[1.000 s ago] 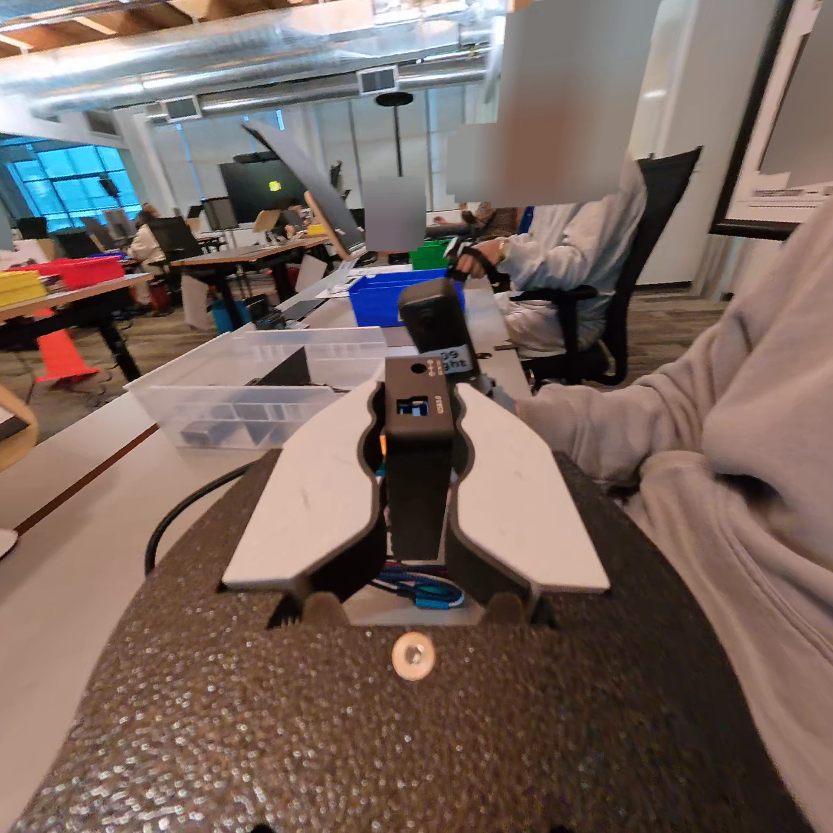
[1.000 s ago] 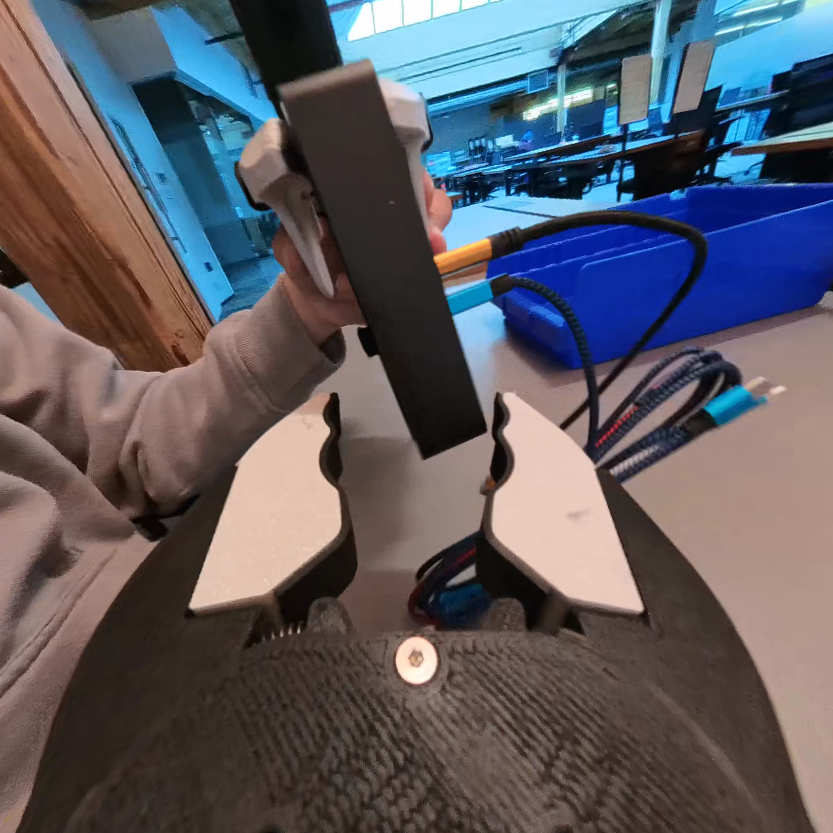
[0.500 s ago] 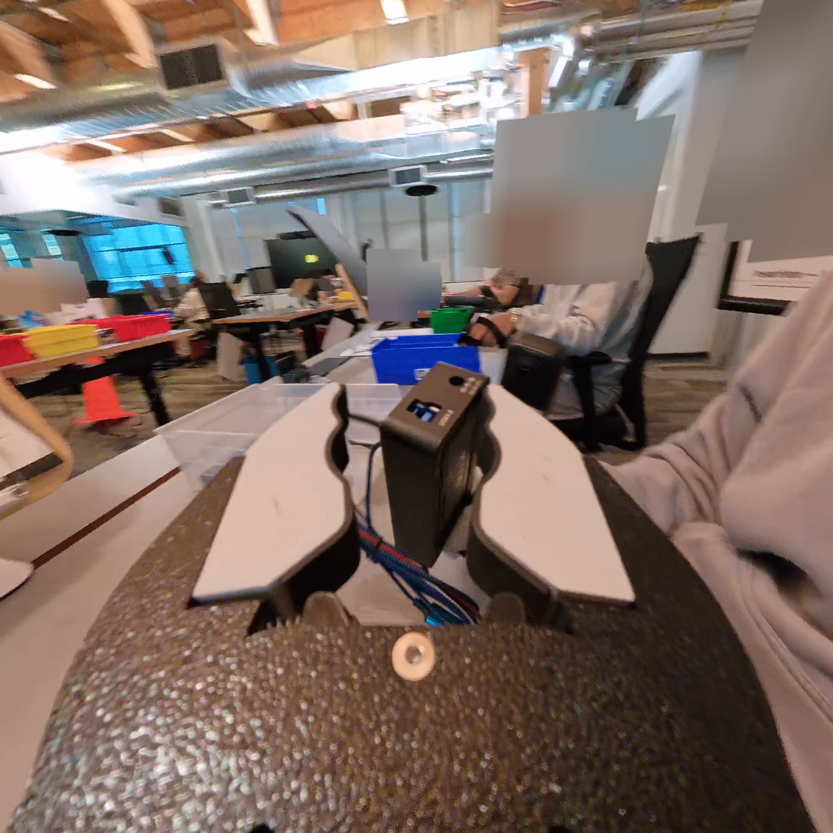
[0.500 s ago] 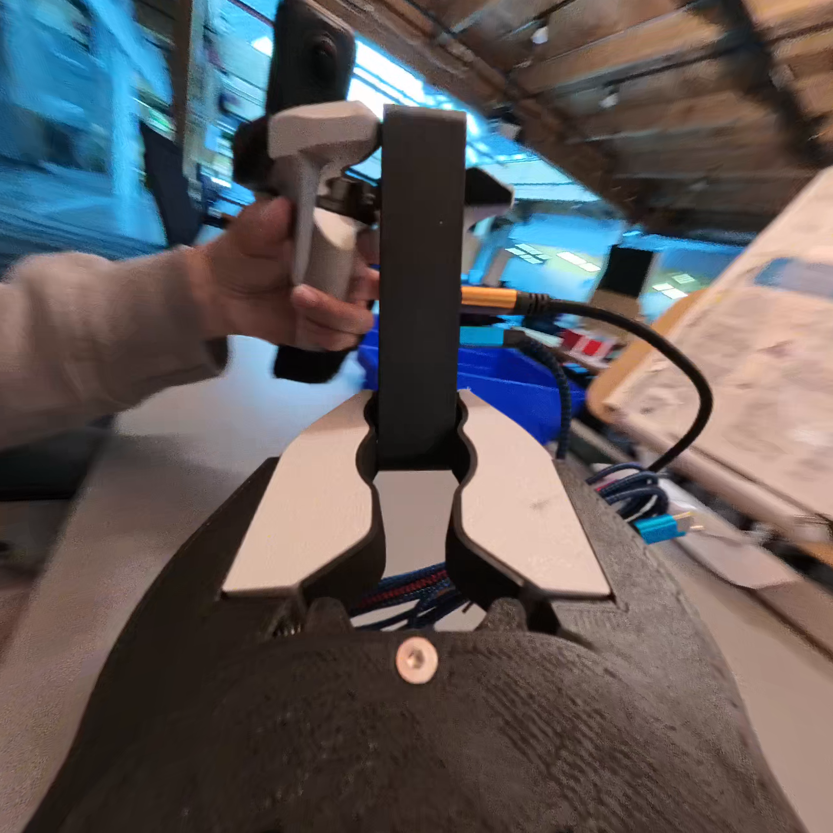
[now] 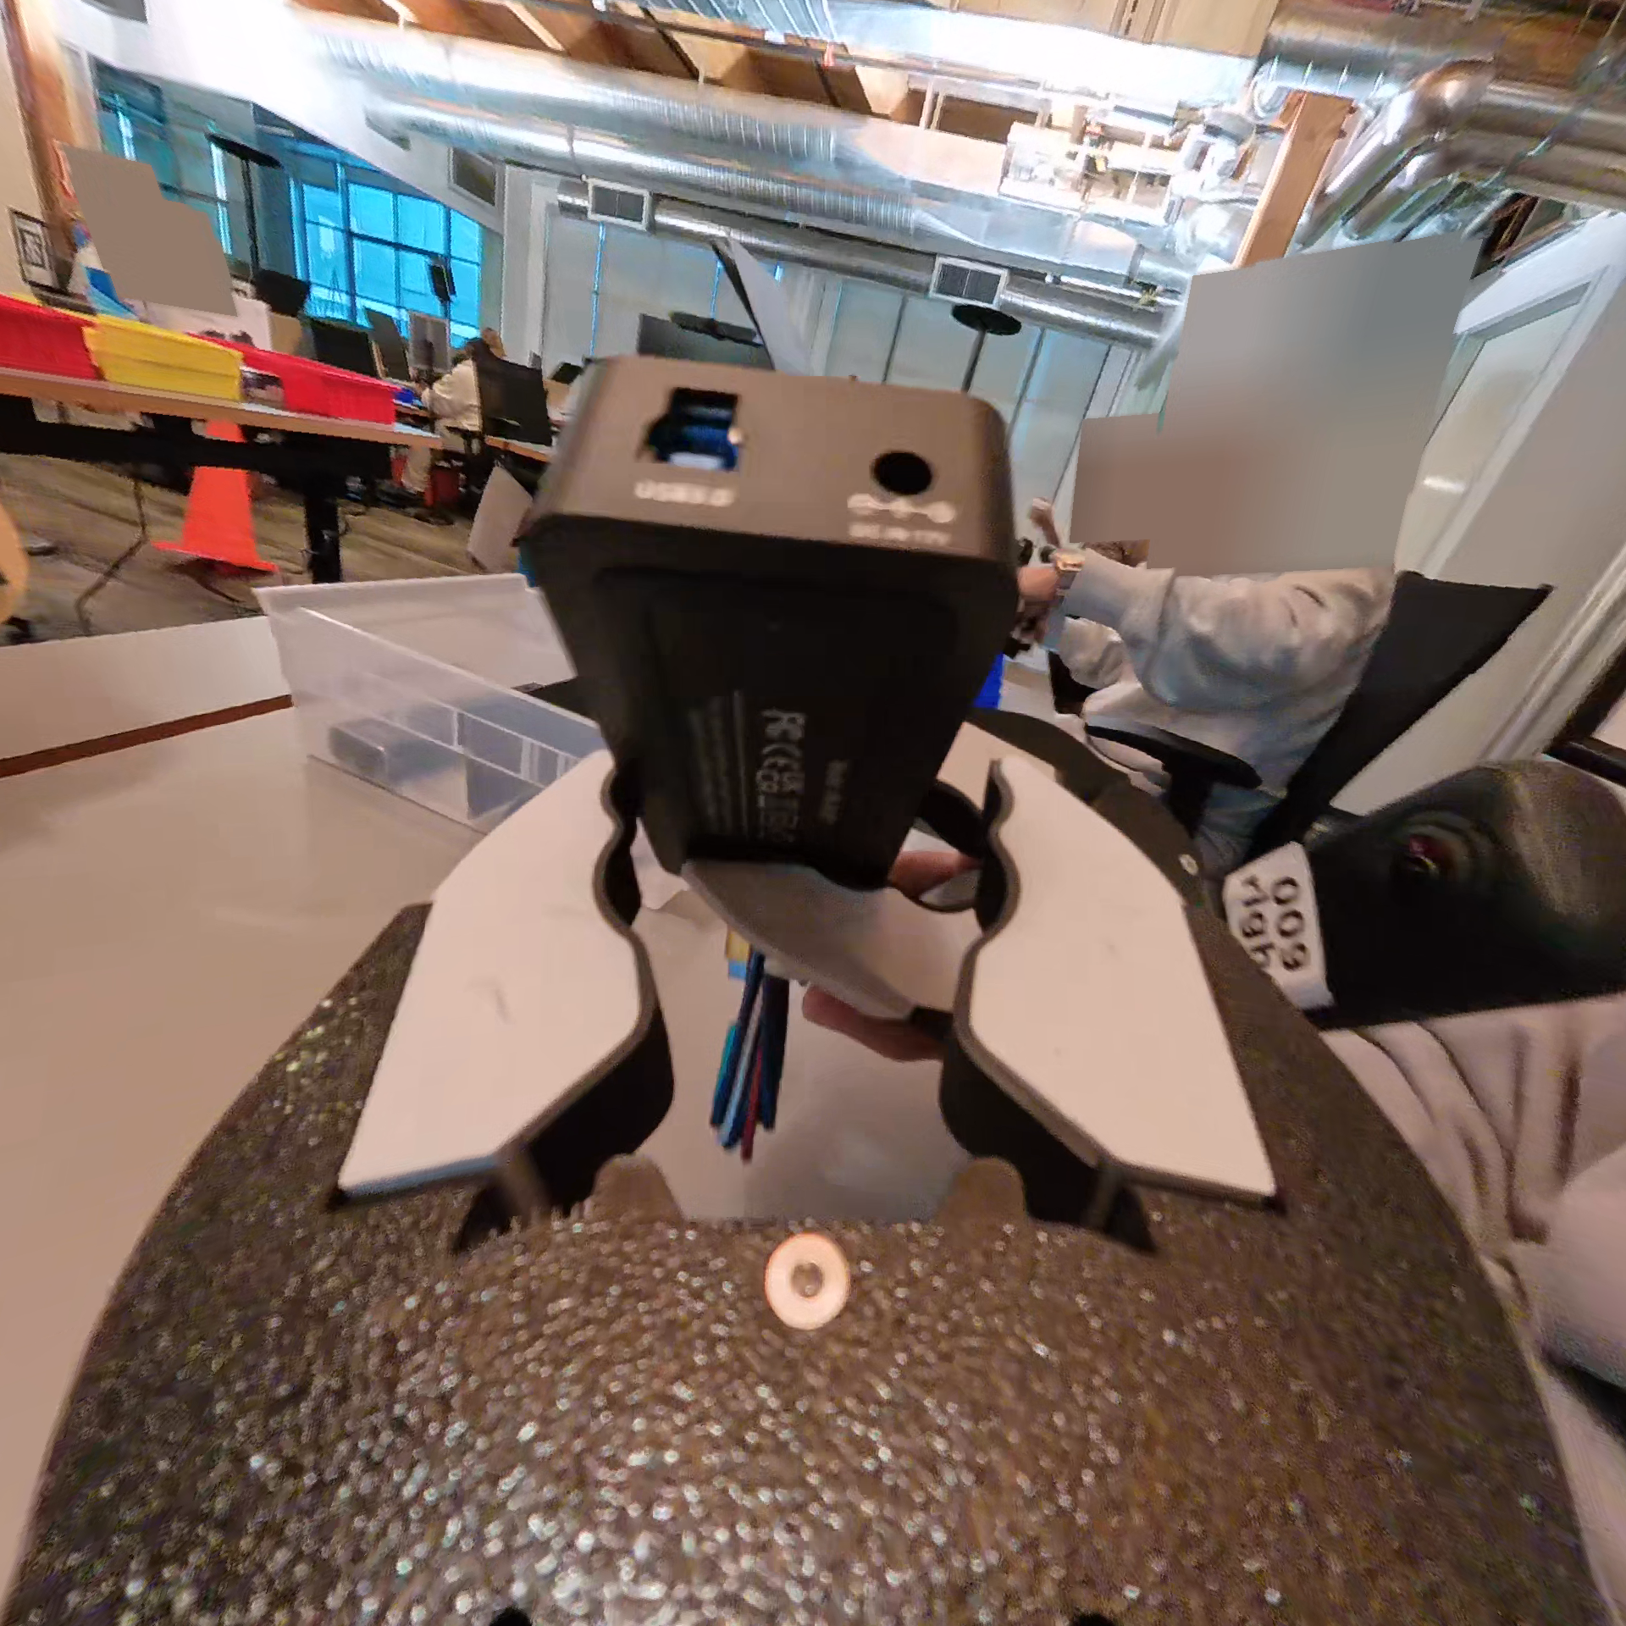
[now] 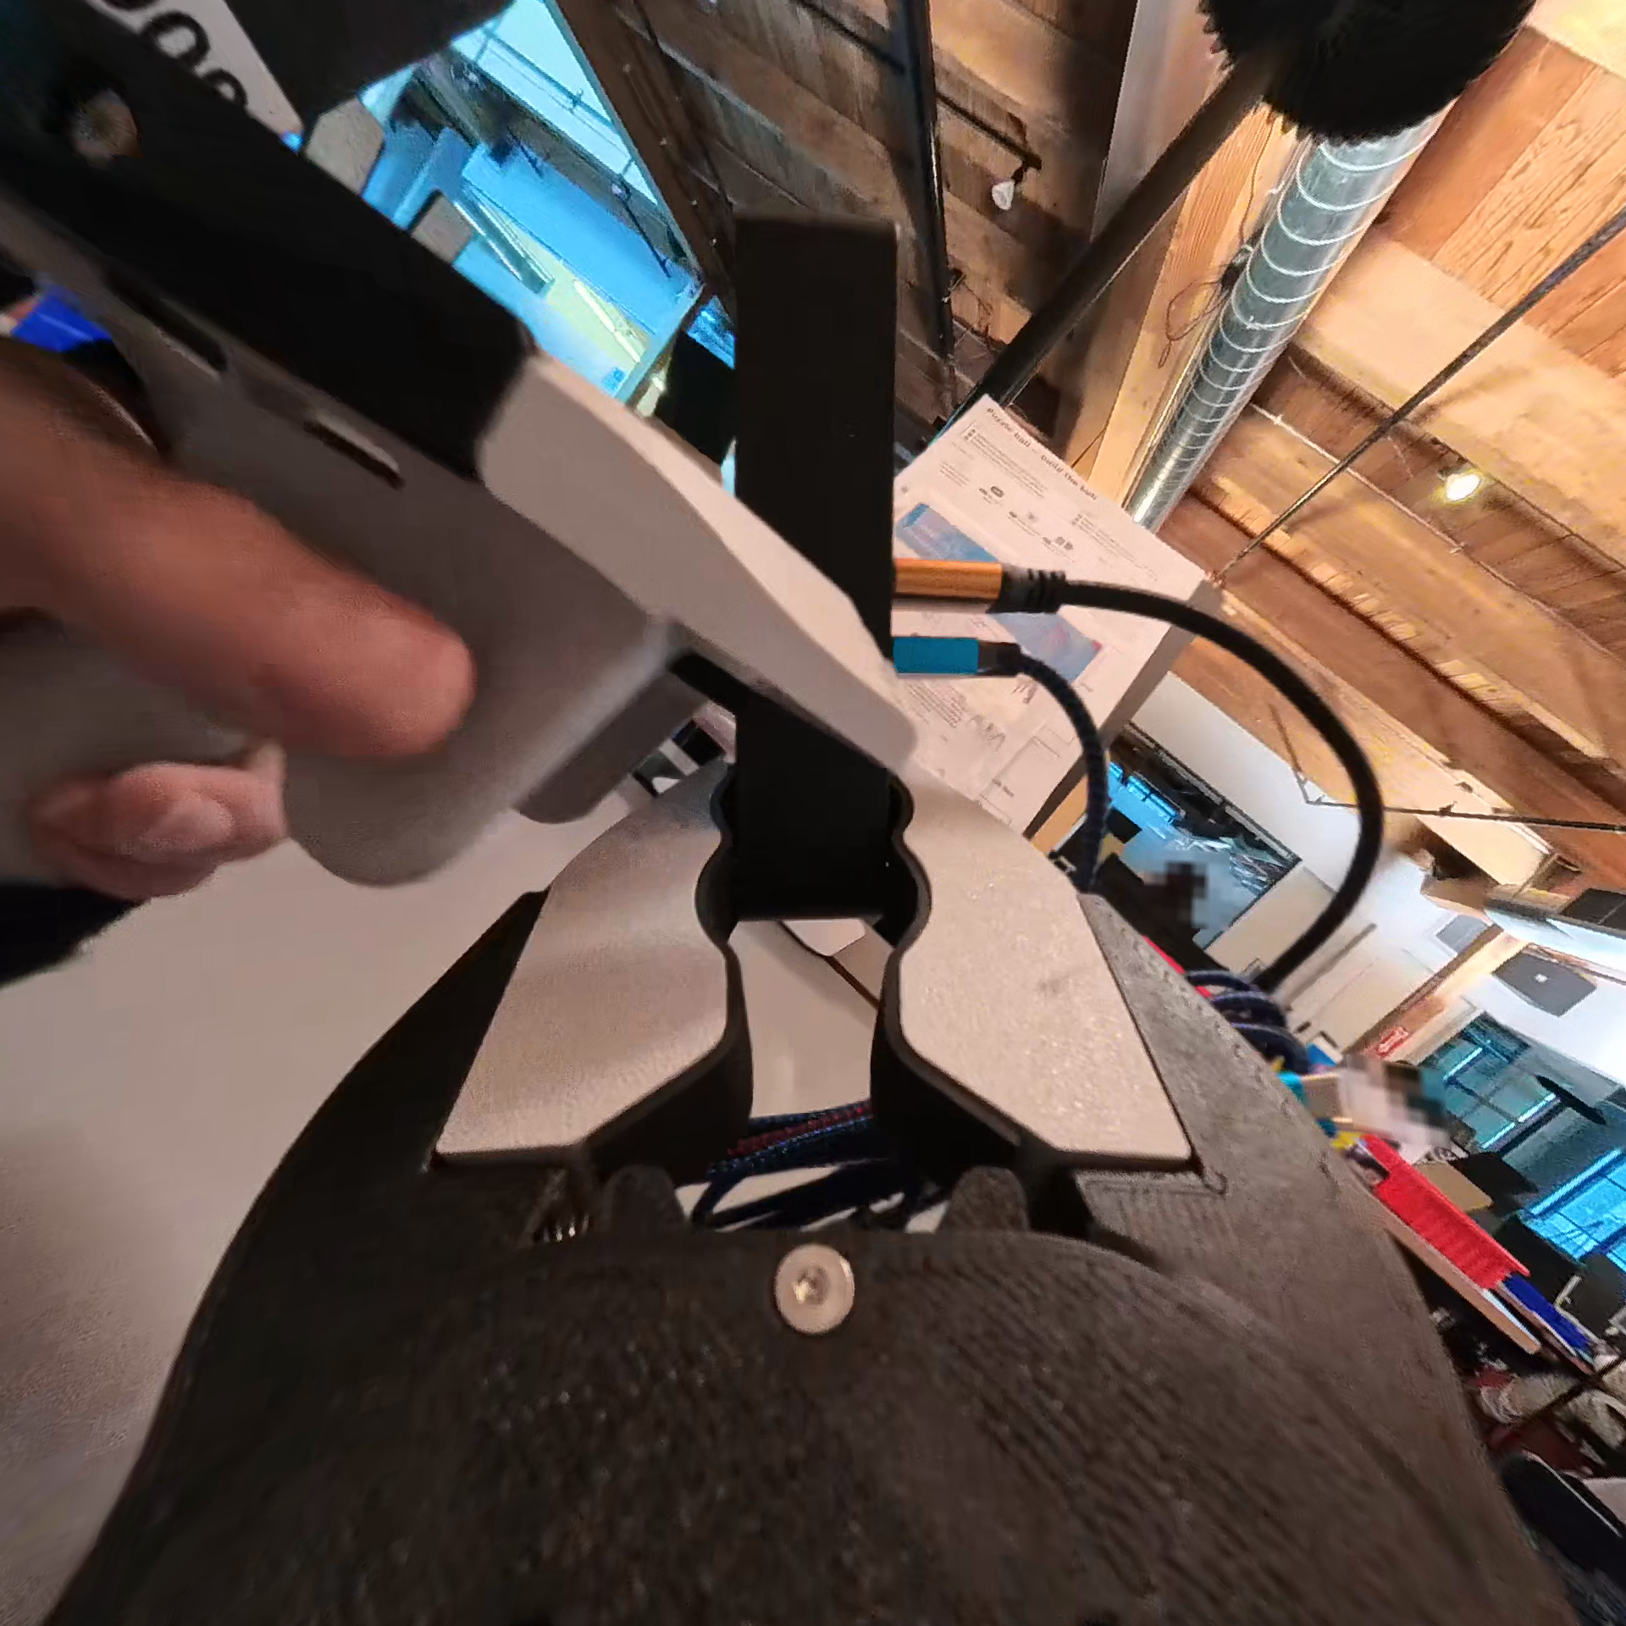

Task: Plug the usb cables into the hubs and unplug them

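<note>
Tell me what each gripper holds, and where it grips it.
The right gripper clamps the black hub by its lower end. The left gripper is open, holding nothing.

The hub [image 5: 774, 607] stands mid-frame above the left gripper [image 5: 805, 889]; a clear bin [image 5: 413, 686] sits on the surface [image 5: 176, 880] at left; cables [image 5: 748, 1056] hang below the hub.

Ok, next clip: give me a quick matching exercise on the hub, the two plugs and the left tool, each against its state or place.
Things:
1. black rectangular USB hub
2. gold metal plug on the black cable
3. blue metal plug on the braided cable
4. left tool

States or places:
A. open, gripping nothing
B. upper of two plugs seated in the hub
C. clamped in the right tool
D. lower of two plugs seated in the hub

Pairs: 1-C, 2-B, 3-D, 4-A
</note>
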Tool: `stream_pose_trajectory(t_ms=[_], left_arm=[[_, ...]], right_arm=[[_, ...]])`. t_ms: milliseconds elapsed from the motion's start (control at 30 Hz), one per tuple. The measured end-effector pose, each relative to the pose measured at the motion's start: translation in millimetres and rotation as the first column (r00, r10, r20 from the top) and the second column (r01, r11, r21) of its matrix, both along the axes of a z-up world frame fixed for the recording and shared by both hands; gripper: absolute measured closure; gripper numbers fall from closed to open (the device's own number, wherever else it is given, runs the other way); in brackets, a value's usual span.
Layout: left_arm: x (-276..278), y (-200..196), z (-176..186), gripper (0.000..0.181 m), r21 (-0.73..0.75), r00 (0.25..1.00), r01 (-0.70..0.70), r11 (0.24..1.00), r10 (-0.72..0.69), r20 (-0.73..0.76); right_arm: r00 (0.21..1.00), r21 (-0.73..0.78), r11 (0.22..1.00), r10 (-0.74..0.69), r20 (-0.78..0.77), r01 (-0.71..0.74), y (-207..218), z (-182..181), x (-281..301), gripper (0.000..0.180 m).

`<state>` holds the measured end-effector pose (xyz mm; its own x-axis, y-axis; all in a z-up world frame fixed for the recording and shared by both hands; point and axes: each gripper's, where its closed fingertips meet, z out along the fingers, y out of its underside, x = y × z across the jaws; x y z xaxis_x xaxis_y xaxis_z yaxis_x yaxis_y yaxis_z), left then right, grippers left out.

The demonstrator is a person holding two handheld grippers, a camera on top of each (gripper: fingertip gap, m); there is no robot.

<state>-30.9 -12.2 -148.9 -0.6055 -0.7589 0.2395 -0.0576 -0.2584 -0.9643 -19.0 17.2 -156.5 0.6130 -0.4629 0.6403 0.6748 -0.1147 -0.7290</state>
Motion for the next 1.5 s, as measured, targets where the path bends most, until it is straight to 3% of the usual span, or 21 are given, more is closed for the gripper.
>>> stream_pose_trajectory(t_ms=[100, 300, 367, 467, 500, 567, 700, 767, 867, 933, 1167, 1267, 1367, 1500], left_arm=[[5, 7, -1, 0.121, 0.027, 0.995, -0.080, 0.996, 0.078, 0.058], [1, 16, -4, 0.121, 0.011, 0.996, -0.040, 0.999, 0.039, 0.080], [0, 23, -9, 0.121, 0.047, 0.997, -0.040, 0.998, 0.037, 0.072], [-3, 44, -16, 0.121, 0.122, 0.997, -0.073, 0.990, 0.068, 0.040], [-5, 50, -18, 0.121, 0.151, 0.996, -0.079, 0.985, 0.074, 0.045], [-7, 55, -24, 0.121, 0.182, 0.997, -0.068, 0.981, 0.062, 0.037], [-11, 40, -37, 0.122, 0.267, 1.000, 0.023, 0.964, -0.027, 0.010], [-15, 26, -40, 0.121, 0.313, 0.996, 0.079, 0.947, -0.086, 0.010], [-20, 8, -41, 0.121, 0.344, 0.988, 0.142, 0.928, -0.156, 0.013], [-21, 4, -42, 0.122, 0.362, 0.986, 0.153, 0.920, -0.168, 0.010], [-25, 8, -39, 0.121, 0.364, 0.987, 0.138, 0.921, -0.159, 0.029], [-21, 11, -56, 0.107, 0.420, 0.991, 0.131, 0.898, -0.118, -0.057], [-20, 6, -65, 0.105, 0.407, 0.981, 0.180, 0.895, -0.135, -0.136], [-20, 4, -68, 0.110, 0.392, 0.980, 0.190, 0.900, -0.150, -0.132]], right_arm=[[0.999, 0.005, 1.000, 0.027, -0.016, -0.027, 3, -1, -4, 0.151], [0.989, -0.053, 0.991, 0.120, -0.082, -0.125, 14, -13, -15, 0.149], [0.971, -0.135, 0.965, 0.209, -0.120, -0.224, 18, -22, -26, 0.141], [0.889, -0.241, 0.863, 0.390, -0.241, -0.444, 7, -27, -50, 0.134], [0.852, -0.253, 0.826, 0.427, -0.303, -0.504, 0, -24, -56, 0.131], [0.818, -0.194, 0.825, 0.439, -0.372, -0.531, -10, -1, -53, 0.126], [0.807, -0.166, 0.828, 0.445, -0.387, -0.536, -12, 26, -33, 0.108], [0.748, -0.184, 0.771, 0.483, -0.455, -0.610, -8, 21, -31, 0.103], [0.559, -0.111, 0.619, 0.599, -0.573, -0.778, -6, 12, -43, 0.108], [0.527, -0.071, 0.591, 0.649, -0.548, -0.803, -7, 14, -43, 0.117], [0.587, -0.140, 0.637, 0.571, -0.573, -0.758, 2, 20, -47, 0.117], [0.623, -0.191, 0.675, 0.484, -0.615, -0.713, 13, 20, -44, 0.117], [0.638, -0.252, 0.657, 0.451, -0.624, -0.711, 21, 16, -51, 0.117], [0.634, -0.280, 0.634, 0.441, -0.635, -0.721, 26, 13, -58, 0.117]])
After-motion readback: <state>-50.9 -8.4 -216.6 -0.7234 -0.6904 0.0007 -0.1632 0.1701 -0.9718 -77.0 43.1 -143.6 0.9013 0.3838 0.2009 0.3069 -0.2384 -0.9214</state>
